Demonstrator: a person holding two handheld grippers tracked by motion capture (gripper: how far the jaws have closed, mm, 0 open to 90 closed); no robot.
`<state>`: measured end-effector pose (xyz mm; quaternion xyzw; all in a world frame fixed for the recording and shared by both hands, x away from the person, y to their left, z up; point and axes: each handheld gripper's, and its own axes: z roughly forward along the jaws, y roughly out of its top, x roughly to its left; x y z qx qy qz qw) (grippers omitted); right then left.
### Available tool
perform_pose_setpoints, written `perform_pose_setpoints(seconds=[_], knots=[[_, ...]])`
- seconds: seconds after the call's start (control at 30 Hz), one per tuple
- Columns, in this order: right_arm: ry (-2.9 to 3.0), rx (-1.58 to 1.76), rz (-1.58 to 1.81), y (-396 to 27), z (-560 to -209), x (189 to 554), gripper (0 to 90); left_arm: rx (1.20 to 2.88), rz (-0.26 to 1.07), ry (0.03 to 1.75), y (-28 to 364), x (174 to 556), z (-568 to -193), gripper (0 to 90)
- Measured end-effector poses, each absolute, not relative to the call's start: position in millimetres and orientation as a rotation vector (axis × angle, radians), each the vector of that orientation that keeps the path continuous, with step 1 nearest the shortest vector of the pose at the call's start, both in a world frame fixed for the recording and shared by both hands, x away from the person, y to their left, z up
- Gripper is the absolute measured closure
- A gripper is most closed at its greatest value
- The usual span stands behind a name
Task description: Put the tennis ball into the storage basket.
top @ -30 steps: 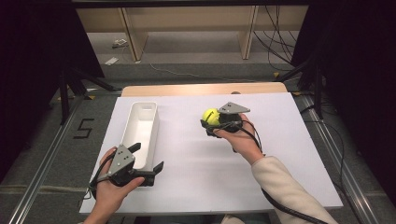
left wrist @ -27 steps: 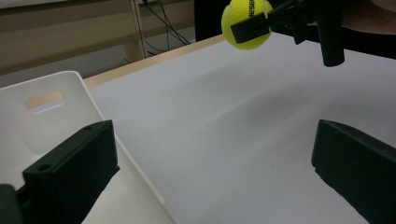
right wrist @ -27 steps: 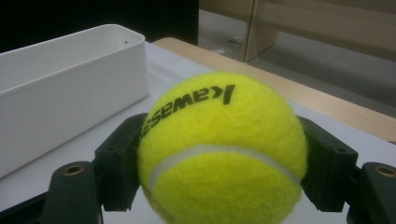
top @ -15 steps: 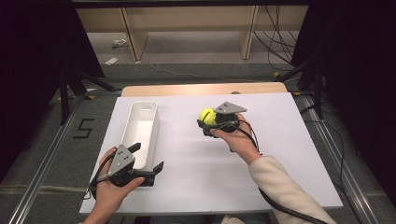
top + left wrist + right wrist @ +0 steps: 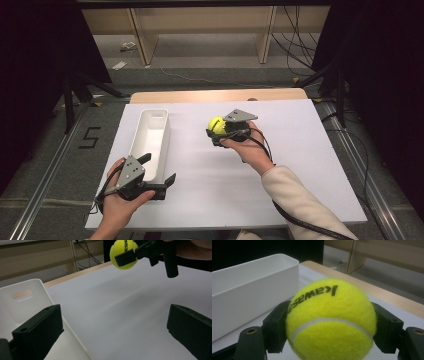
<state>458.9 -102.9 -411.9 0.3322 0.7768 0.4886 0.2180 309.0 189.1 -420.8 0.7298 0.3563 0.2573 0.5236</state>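
Two tongs work over the white table [image 5: 300, 165]. Nearest, at seven o'clock, the left tongs [image 5: 159, 176] gape wide and empty beside the white bin [image 5: 150, 137]. Farther, near centre, the right tongs [image 5: 216, 129] clamp the yellow tennis ball [image 5: 216, 123], lifted off the table.

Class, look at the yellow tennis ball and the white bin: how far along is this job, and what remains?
Done: the right gripper has clamped the yellow felt tennis ball and holds it above the white table. In hand: carrying it, probably toward the long white plastic bin. Left: the ball is not yet in the bin. The left gripper waits open beside the bin's near end.
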Motion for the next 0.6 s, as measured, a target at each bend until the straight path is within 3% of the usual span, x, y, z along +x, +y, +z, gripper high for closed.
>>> perform_pose_setpoints(seconds=[0.6], knots=[[2.171, 0.881, 1.361, -86.4, -408.5, 461.2, 26.8, 1.744, 0.614, 0.854, 189.0, 309.2, -420.7, 0.0]])
